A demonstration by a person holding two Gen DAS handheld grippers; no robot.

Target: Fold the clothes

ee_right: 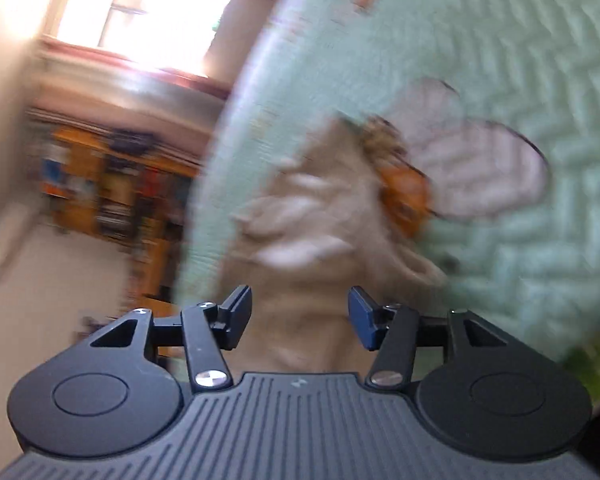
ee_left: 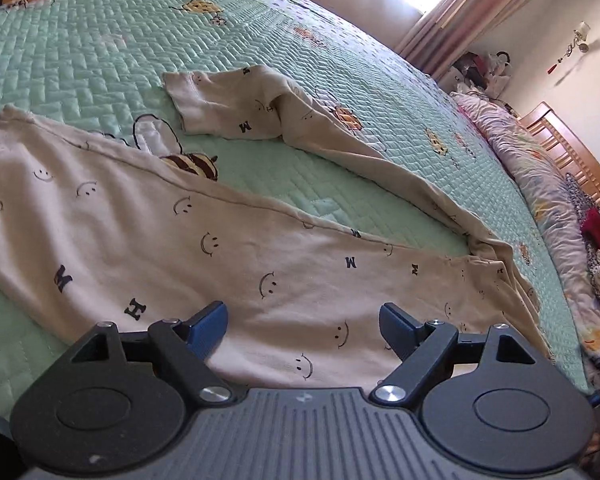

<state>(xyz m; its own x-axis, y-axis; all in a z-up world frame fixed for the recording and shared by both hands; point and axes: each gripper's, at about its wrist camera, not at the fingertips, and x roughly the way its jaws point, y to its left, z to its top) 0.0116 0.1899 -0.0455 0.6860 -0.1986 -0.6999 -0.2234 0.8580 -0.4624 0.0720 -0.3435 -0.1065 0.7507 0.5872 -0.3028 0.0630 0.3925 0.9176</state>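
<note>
Left wrist view: a pair of beige trousers (ee_left: 228, 248), printed with smiley faces and letters, lies spread on the bed (ee_left: 80, 64), which is covered by a green quilted spread with bee motifs. One leg runs across the foreground; the other leg angles away toward the far side, its cuff end folded back on itself. The two legs meet at the right, near a heap of floral bedding (ee_left: 540, 168) beside a wooden headboard (ee_left: 568, 148). The left gripper (ee_left: 302, 328) hovers above the nearer leg with its jaws standing wide apart and nothing between them.

Right wrist view (motion-blurred): a bunched part of the beige garment (ee_right: 324, 216) lies on the green spread ahead of the right gripper (ee_right: 300, 312). Its jaws stand apart; the cloth appears beyond them, not pinched. A wooden shelf unit (ee_right: 112, 184) holds blurred, unidentifiable items beneath a bright window (ee_right: 148, 12).
</note>
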